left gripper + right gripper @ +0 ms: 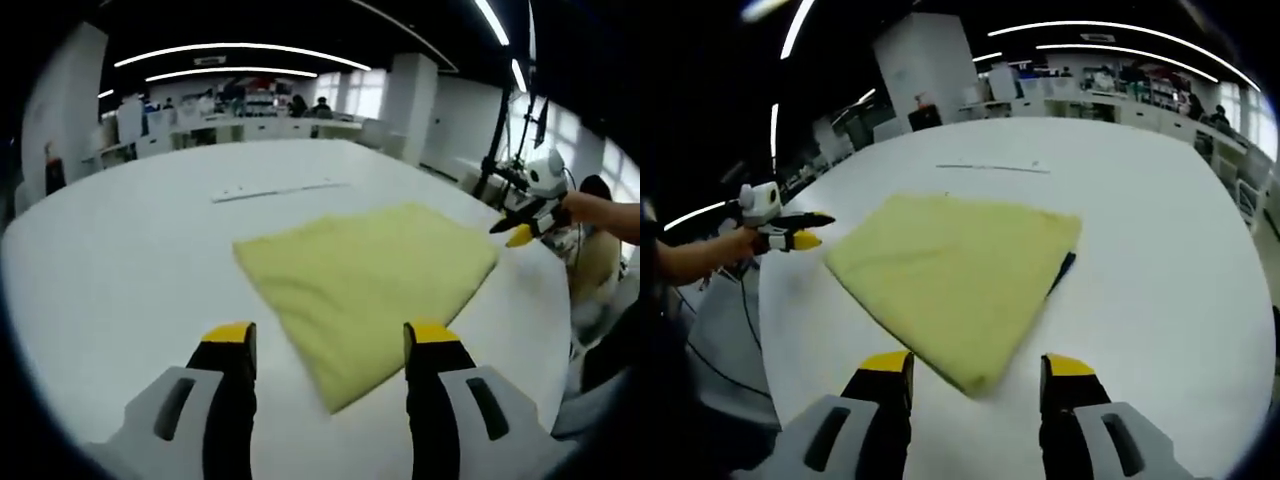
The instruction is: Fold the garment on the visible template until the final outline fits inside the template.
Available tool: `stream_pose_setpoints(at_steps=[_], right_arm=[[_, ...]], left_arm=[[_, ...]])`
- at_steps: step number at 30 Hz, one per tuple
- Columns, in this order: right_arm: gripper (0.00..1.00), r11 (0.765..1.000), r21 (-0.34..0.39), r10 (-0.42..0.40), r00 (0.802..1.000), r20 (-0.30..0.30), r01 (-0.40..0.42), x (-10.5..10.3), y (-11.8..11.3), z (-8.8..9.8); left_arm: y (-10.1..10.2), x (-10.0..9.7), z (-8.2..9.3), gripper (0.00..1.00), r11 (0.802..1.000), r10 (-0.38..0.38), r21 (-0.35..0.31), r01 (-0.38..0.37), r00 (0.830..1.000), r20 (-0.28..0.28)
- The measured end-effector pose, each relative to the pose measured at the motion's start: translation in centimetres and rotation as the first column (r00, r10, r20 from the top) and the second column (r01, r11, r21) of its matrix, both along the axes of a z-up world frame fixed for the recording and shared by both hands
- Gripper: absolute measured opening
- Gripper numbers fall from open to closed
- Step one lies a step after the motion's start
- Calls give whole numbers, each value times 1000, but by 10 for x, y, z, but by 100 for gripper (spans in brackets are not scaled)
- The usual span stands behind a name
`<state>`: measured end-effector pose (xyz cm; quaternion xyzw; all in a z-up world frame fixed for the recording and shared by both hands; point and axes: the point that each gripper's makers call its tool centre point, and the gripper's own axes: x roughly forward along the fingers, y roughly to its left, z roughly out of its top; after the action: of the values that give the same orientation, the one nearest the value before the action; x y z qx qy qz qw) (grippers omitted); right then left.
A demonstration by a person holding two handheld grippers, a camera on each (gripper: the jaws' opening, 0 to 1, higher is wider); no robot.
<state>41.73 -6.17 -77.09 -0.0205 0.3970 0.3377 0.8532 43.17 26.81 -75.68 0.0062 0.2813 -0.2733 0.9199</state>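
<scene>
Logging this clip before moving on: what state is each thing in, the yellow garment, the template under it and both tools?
Yellow garment: folded flat into a rough rectangle on the white table, held by neither tool.
Template: almost wholly covered; a dark sliver shows at one garment edge.
Left tool: open, empty, off the garment.
Right tool: open, empty, near a garment corner.

Bare white table (120,270) lies open all around the folded yellow garment (370,275), its lone obstacle.
</scene>
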Motion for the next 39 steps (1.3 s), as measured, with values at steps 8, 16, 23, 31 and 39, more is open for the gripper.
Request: stream_pose_setpoints(at_steps=[8, 16, 23, 31, 39], right_arm=[[33, 1000, -14, 23, 1000, -5, -23, -16, 0, -16], [19, 1000, -19, 21, 999, 44, -20, -14, -1, -21], [9, 1000, 8, 10, 998, 69, -11, -12, 0, -23], [3, 999, 43, -36, 997, 70, 34, -9, 2, -25], [0, 998, 50, -49, 996, 73, 46, -7, -1, -24]], left_arm=[[3, -14, -14, 47, 1000, 15, -4, -15, 999, -39], [5, -24, -28, 35, 999, 36, -28, -38, 996, -79], [4, -30, -35, 23, 998, 41, -34, -45, 994, -100], [2, -32, -38, 9, 998, 47, -43, -52, 993, -108], [4, -31, -33, 3, 995, 68, -70, -75, 993, -94]])
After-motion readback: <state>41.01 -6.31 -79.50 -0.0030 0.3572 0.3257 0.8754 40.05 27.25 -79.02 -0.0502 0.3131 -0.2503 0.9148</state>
